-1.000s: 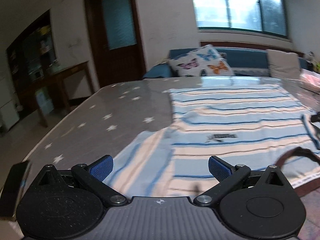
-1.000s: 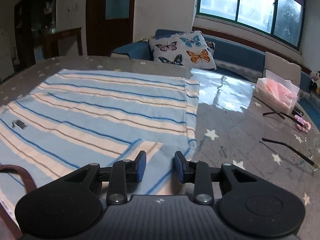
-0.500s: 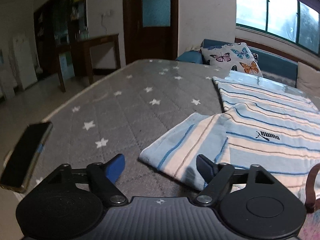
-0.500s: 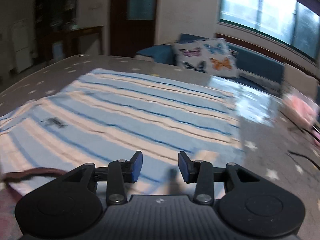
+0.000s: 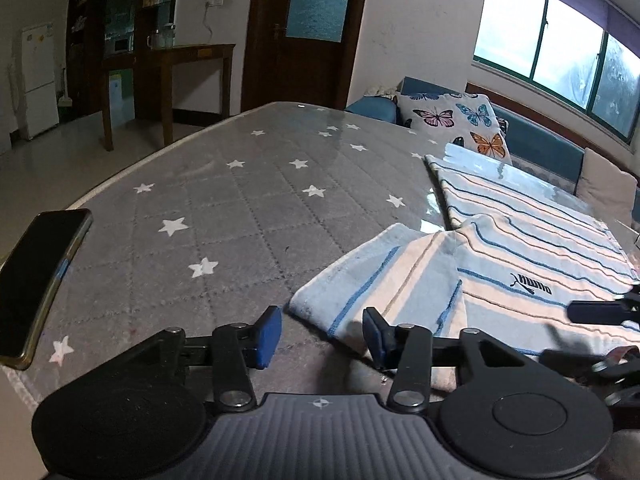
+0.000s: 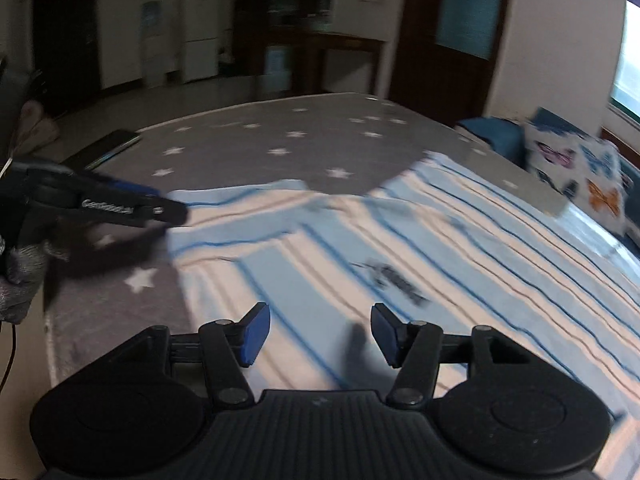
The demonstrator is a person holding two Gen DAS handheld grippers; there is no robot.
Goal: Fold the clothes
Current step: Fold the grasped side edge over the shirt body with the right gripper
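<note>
Blurred throughout. Right gripper [image 6: 320,334] above striped shirt [image 6: 400,248], jaws opening, nothing gripped. Shirt spread on star-patterned table [image 6: 256,144]. Left gripper [image 6: 160,210] at shirt's sleeve edge. Phone [image 6: 114,144] near far left edge. Butterfly cushion [image 6: 576,176] at right.

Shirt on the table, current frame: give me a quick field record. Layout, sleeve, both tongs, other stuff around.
shirt: striped shirt, spread flat on the star-patterned table cover
sleeve: left sleeve lying out to the side, unfolded
left tongs: closing, at the sleeve's cuff edge, pads not yet pressing cloth
right tongs: opening, over the shirt body, nothing between the pads
phone: at the table's near left edge
pillow: butterfly pillow on the sofa behind
fold: not started
</note>
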